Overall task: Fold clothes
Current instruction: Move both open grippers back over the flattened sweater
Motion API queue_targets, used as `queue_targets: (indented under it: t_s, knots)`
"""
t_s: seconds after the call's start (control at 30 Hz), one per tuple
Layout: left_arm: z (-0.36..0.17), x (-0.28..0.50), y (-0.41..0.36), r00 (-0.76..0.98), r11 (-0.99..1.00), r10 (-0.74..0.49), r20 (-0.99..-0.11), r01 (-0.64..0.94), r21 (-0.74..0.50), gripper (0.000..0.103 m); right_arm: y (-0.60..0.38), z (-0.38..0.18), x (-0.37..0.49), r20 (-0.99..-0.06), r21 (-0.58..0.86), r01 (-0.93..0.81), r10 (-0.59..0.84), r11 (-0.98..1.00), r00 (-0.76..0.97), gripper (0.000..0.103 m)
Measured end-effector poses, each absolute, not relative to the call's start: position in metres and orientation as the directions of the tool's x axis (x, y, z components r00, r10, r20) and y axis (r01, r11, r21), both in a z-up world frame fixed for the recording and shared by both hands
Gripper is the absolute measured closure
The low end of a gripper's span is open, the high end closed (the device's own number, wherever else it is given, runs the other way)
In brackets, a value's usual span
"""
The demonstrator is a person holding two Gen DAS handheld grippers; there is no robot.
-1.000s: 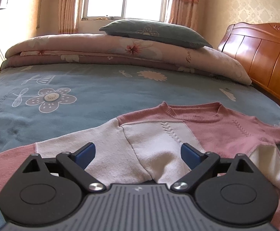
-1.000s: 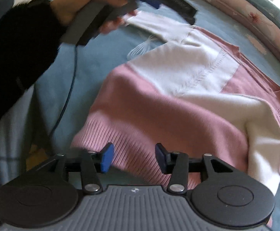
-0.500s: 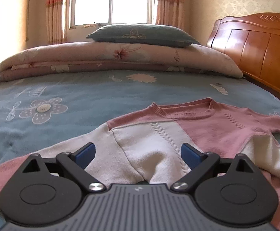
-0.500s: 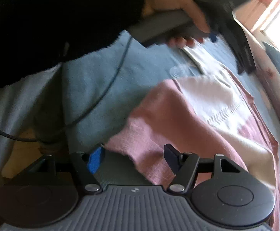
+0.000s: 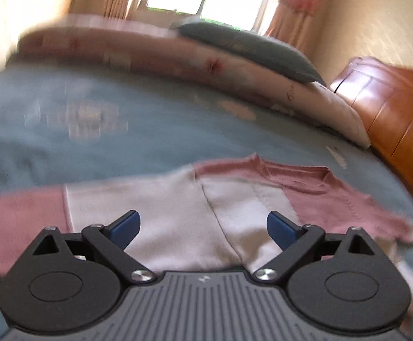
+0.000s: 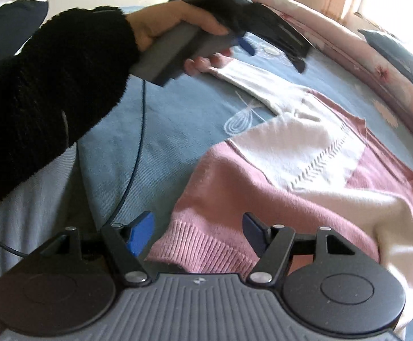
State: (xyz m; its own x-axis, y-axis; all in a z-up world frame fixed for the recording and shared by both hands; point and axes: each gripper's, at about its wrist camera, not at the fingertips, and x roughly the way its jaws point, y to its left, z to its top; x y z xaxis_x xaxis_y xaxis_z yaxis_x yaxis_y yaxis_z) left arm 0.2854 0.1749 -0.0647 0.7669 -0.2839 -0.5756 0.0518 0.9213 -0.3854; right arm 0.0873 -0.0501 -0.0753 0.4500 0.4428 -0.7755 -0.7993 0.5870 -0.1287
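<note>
The sweater (image 5: pixel 234 199), pink and white, is lying spread face-up on the blue bedspread (image 5: pixel 121 142), its neckline toward the folded quilt (image 5: pixel 178 56) and the grey pillow (image 5: pixel 249 45) resting on it, with one sleeve stretching out to the left in the left wrist view. The left gripper (image 5: pixel 203 224) is hovering over the white chest panel with its blue pads spread wide and nothing between them. The right gripper (image 6: pixel 197 233) is sitting low over the ribbed pink hem (image 6: pixel 206 247), its fingers standing apart, the hem lying between them but unpinched. A hand (image 6: pixel 175 25) in a black fuzzy sleeve (image 6: pixel 53 91) is holding the other gripper's handle above the far white sleeve.
</note>
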Motion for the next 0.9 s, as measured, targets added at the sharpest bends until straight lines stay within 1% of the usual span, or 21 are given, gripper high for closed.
queue_targets:
  t_s: [0.07, 0.17, 0.37, 0.5, 0.6, 0.77, 0.9]
  knots:
    - [-0.076, 0.293, 0.185, 0.713, 0.853, -0.39, -0.582, 0.041, -0.521, 0.008, -0.053, -0.077, 0.091, -0.772, -0.104, -0.786, 0.448, 0.61, 0.45, 0.03]
    - [-0.093, 0.303, 0.189, 0.649, 0.747, -0.521, -0.555, 0.032, -0.664, 0.008, -0.061, -0.077, 0.093, -0.766, -0.073, -0.766, 0.456, 0.639, 0.454, 0.03]
    - [-0.123, 0.317, 0.177, 0.546, 0.677, -0.596, -0.588, -0.053, -0.735, 0.008, -0.07, -0.079, 0.091, -0.757, -0.067, -0.741, 0.45, 0.669, 0.474, 0.03]
    - [-0.131, 0.32, 0.173, 0.596, 0.65, -0.581, -0.554, -0.071, -0.757, 0.008, -0.078, -0.081, 0.094, -0.747, -0.049, -0.723, 0.455, 0.689, 0.484, 0.03]
    - [-0.135, 0.322, 0.17, 0.674, 0.656, -0.521, -0.524, -0.077, -0.751, 0.008, -0.084, -0.081, 0.096, -0.738, -0.035, -0.708, 0.459, 0.705, 0.494, 0.03]
    - [-0.132, 0.324, 0.159, 0.749, 0.706, -0.446, -0.491, -0.044, -0.707, 0.009, -0.094, -0.082, 0.099, -0.724, -0.008, -0.681, 0.466, 0.732, 0.509, 0.03]
    - [-0.126, 0.323, 0.171, 0.802, 0.655, -0.434, -0.411, -0.032, -0.755, 0.01, -0.102, -0.084, 0.099, -0.717, 0.016, -0.664, 0.471, 0.748, 0.514, 0.03]
